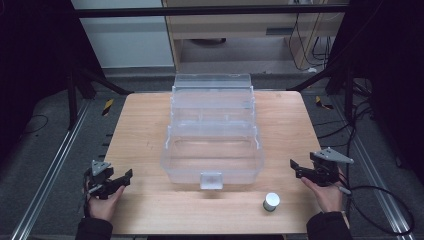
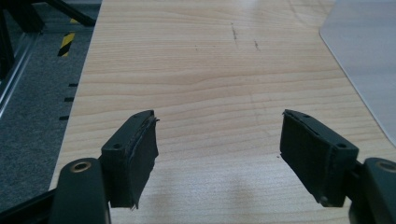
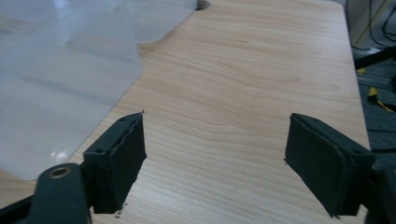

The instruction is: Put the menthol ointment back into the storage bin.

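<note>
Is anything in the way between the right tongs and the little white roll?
Nothing visible. The right tongs hang open near the table's right edge, and the roll stands apart from them, nearer the person, on bare wood. The clear box sits off to the side, not between them.

Clear plastic tiered storage box, open, centre of tabletop: one.
Small white cylindrical container, near front edge of tabletop: one.
Light wooden rectangular tabletop: one.
Black two-jaw grippers, hand-held: two, left and right.
</note>
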Demonstrator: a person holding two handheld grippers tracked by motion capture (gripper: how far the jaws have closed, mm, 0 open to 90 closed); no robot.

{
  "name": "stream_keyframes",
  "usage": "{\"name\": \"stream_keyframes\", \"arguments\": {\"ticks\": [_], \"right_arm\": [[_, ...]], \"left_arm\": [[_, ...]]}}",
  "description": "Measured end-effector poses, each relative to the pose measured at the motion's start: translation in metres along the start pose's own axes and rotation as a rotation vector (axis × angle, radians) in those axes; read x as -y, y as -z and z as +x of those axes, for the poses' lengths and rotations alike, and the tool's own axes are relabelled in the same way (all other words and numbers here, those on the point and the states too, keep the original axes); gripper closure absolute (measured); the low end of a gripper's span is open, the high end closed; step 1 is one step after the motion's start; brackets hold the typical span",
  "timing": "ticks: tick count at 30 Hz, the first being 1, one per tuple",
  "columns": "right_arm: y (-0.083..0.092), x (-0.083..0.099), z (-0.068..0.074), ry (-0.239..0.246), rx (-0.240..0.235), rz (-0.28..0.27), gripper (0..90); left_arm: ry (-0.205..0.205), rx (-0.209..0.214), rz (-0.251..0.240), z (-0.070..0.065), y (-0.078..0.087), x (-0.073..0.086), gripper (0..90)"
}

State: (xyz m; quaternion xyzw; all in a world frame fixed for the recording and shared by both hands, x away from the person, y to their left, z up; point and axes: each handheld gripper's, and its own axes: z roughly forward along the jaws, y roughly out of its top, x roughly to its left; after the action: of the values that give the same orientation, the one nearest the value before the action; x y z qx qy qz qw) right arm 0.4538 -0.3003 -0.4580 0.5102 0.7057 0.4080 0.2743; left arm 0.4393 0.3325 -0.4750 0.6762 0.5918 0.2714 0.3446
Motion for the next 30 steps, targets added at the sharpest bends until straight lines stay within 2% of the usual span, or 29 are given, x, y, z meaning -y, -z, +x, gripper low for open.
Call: {"name": "stream_keyframes", "arguments": {"ticks": [3, 4, 8, 11, 14, 15, 16, 19, 23, 24, 25, 27, 28, 30], "right_arm": [[0.001, -0.003, 0.001, 0.007, -0.025, 0.005, 23.0], [0.003, -0.004, 0.002, 0.003, -0.036, 0.006, 26.0], [0.006, -0.009, 0.005, 0.031, -0.074, 0.022, 33.3], [0.007, -0.015, 0.011, 0.073, -0.096, 0.057, 36.0], [0.010, -0.021, 0.015, 0.095, -0.131, 0.074, 35.1], [0.010, -0.024, 0.017, 0.121, -0.148, 0.093, 34.1], [0.010, -0.024, 0.017, 0.121, -0.148, 0.093, 34.1], [0.011, -0.030, 0.021, 0.175, -0.163, 0.121, 33.0], [0.014, -0.038, 0.025, 0.209, -0.188, 0.135, 32.2], [0.016, -0.043, 0.028, 0.246, -0.209, 0.158, 31.7], [0.016, -0.043, 0.028, 0.246, -0.209, 0.158, 31.7], [0.018, -0.046, 0.030, 0.278, -0.219, 0.172, 31.3], [0.019, -0.050, 0.033, 0.302, -0.241, 0.178, 31.3], [0.021, -0.052, 0.036, 0.320, -0.254, 0.196, 31.3]], "left_arm": [[-0.008, -0.002, 0.007, -0.001, 0.000, 0.000, 26.9], [-0.006, 0.001, 0.007, -0.001, 0.000, 0.000, 27.3], [-0.009, 0.010, 0.013, -0.001, 0.000, 0.001, 29.2], [-0.017, 0.015, 0.017, -0.001, 0.000, 0.001, 30.9], [-0.015, 0.021, 0.025, 0.000, 0.000, 0.001, 32.2], [-0.016, 0.020, 0.031, 0.000, -0.001, 0.002, 32.5], [-0.016, 0.020, 0.031, 0.000, -0.001, 0.002, 32.9], [-0.019, 0.023, 0.031, -0.001, -0.002, 0.001, 33.5], [-0.024, 0.025, 0.039, -0.002, -0.003, 0.002, 34.2], [-0.025, 0.029, 0.044, -0.002, -0.003, 0.002, 34.5], [-0.025, 0.029, 0.044, -0.002, -0.003, 0.002, 34.5], [-0.029, 0.030, 0.047, -0.002, -0.004, 0.002, 34.5], [-0.031, 0.032, 0.050, -0.002, -0.004, 0.003, 34.5], [-0.038, 0.033, 0.054, -0.003, -0.005, 0.003, 34.5]]}}
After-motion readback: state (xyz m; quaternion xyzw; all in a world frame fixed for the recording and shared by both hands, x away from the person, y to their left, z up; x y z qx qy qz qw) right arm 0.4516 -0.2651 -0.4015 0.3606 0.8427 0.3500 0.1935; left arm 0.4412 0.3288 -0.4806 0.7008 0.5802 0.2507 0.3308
